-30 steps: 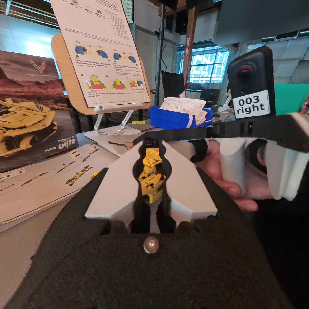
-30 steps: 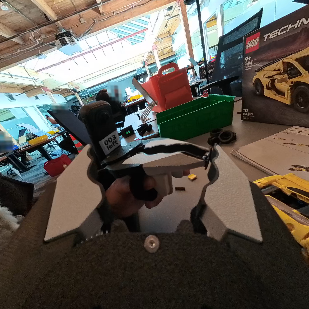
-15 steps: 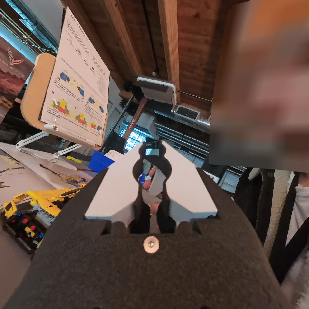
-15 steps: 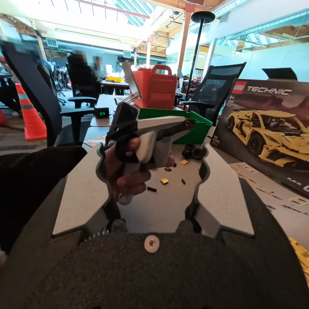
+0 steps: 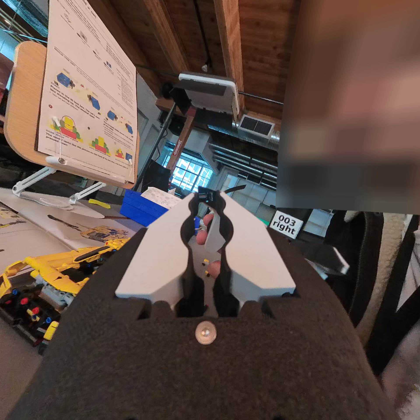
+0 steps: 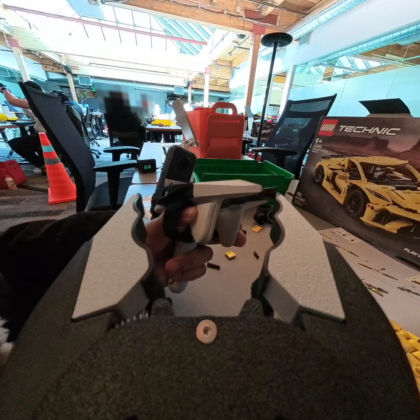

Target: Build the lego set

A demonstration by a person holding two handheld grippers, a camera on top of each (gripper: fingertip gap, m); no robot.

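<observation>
Lego car [image 5: 48, 278], yellow with black and grey framework and small red and blue pins showing, lies half built on the grey bench [image 6: 227, 288] at the near left of my left wrist view. Open instruction sheets [image 5: 34, 229] lie beyond it, and farther off a wooden stand [image 5: 25, 109] holds one printed page upright, with one blue bin [image 5: 138, 208] to its right. The room is an open workshop with timber beams overhead, skylights and office chairs.

From my right wrist view I count two small yellow tiles [image 6: 230, 255] and two dark pins [image 6: 213, 266] loose on the bench, a cluster of black tyres [image 6: 263, 216] near one green bin [image 6: 241, 173], one red case [image 6: 218, 134] behind it, and one set box [image 6: 368, 184] standing at the right. One orange cone [image 6: 58, 179] stands on the floor at the far left.

My left gripper [image 5: 205, 196] is raised off the bench, pressed nearly together and pinching a small black piece [image 5: 205, 196] at its tips (too small to make out its shape). My right gripper [image 6: 208, 204] is spread wide and holds nothing; through its gap I see my left hand [image 6: 181, 245] wrapped around the other handle.
</observation>
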